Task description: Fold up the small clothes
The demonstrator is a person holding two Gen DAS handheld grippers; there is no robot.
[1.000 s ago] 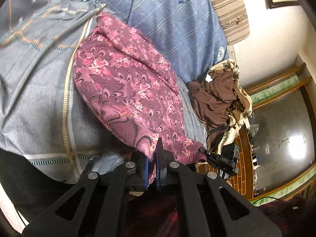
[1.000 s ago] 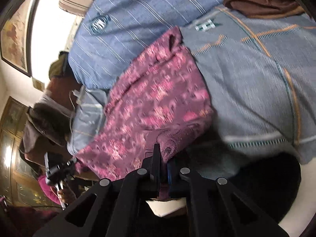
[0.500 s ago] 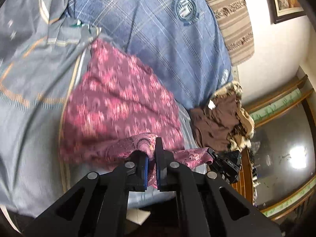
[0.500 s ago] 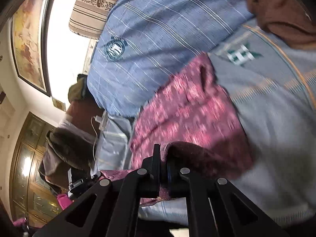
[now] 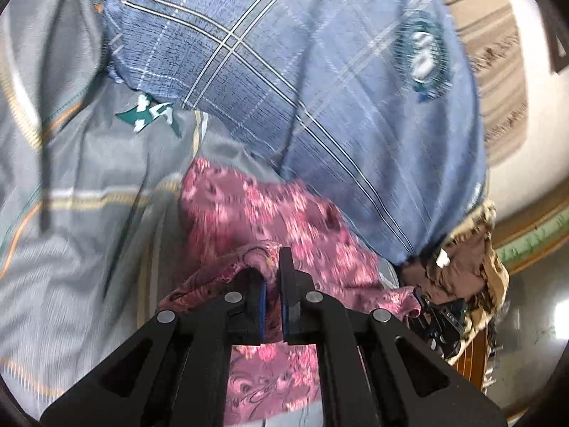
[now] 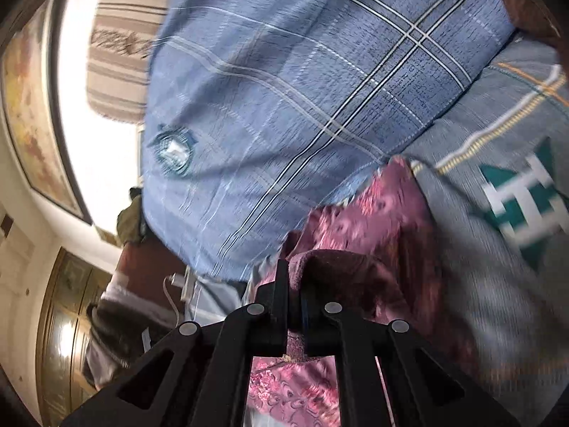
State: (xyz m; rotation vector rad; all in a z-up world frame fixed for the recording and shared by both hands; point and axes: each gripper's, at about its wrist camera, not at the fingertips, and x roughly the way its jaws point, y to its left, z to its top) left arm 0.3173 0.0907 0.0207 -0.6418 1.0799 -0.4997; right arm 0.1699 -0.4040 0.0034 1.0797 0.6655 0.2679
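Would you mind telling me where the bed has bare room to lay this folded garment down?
Bare grey bedsheet lies open between the pink floral garment and the teal emblem. Toward the blue plaid pillow and the brown clothes pile it is crowded.

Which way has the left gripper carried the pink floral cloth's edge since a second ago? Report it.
Yes. The left gripper carried the pink floral cloth edge forward over itself, toward the blue checked pillow.
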